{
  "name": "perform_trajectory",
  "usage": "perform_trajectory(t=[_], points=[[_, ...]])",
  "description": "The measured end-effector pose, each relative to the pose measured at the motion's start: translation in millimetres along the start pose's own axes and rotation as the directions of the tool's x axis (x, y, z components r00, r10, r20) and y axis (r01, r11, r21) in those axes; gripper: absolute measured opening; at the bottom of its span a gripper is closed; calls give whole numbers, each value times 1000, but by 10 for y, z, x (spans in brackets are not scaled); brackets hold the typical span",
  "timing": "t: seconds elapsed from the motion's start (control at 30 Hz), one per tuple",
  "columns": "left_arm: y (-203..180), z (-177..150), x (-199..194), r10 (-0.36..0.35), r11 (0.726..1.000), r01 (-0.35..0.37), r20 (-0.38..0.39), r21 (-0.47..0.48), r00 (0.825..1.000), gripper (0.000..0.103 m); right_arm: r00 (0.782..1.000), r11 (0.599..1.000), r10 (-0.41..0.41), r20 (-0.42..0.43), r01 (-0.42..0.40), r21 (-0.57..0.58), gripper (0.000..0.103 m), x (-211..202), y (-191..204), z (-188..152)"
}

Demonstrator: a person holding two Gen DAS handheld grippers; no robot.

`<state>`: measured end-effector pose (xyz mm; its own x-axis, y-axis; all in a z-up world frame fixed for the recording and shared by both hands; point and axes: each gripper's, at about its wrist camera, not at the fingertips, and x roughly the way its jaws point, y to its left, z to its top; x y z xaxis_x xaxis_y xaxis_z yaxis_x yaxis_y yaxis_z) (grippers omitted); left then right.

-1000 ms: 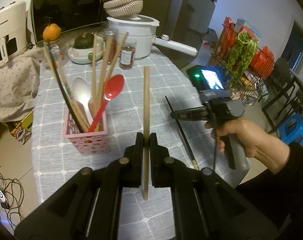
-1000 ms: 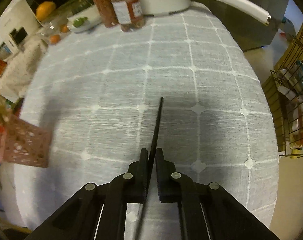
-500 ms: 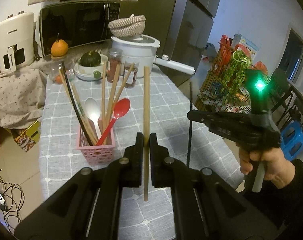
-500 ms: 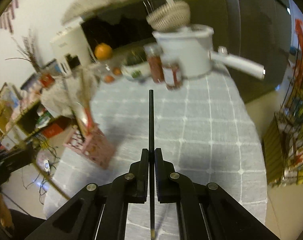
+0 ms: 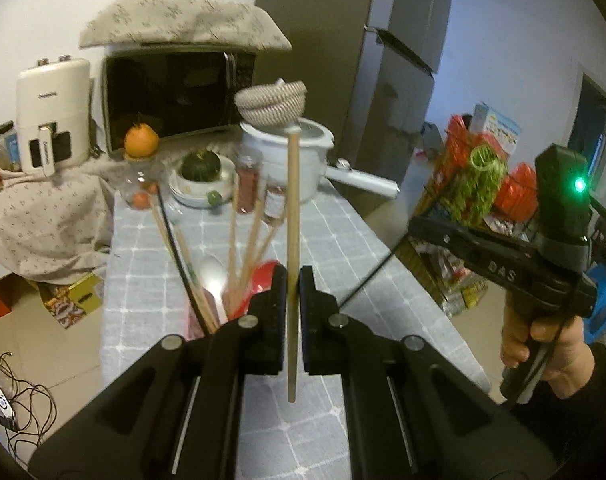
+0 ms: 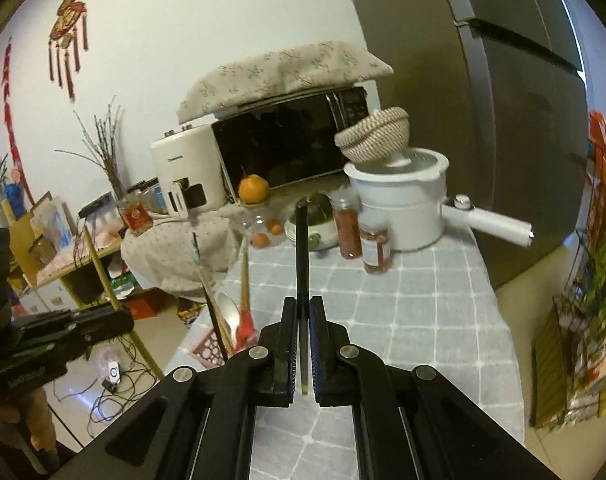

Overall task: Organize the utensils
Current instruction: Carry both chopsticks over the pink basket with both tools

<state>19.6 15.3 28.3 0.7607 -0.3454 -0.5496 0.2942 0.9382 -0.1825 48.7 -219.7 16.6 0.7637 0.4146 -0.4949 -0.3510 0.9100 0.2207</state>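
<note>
Wooden chopstick (image 5: 291, 216) clamped in left gripper (image 5: 293, 284), black chopstick (image 6: 301, 256) in right gripper (image 6: 301, 316)

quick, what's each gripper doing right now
left gripper: closed on the wooden chopstick
right gripper: closed on the black chopstick

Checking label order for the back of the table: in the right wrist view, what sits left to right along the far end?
White air fryer → round orange fruit → dark green squash → two red-filled clear jars → white pot with long handle.
</note>
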Motion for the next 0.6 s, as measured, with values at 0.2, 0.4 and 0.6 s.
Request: perform_trajectory(t=[0.2, 0.4, 0.6], points=[[143, 119, -153, 45, 999, -43, 78, -27, 996, 7, 999, 996, 26, -45, -30, -87, 6, -45, 189, 84], [262, 222, -202, 99, 994, -91, 151, -59, 984, 7, 998, 994, 60, -34, -63, -88, 6, -106, 261, 89], [327, 275, -108, 128, 991, -117, 191, -70, 973, 7, 996, 994, 77, -34, -79, -70, 6, -67, 302, 117]])
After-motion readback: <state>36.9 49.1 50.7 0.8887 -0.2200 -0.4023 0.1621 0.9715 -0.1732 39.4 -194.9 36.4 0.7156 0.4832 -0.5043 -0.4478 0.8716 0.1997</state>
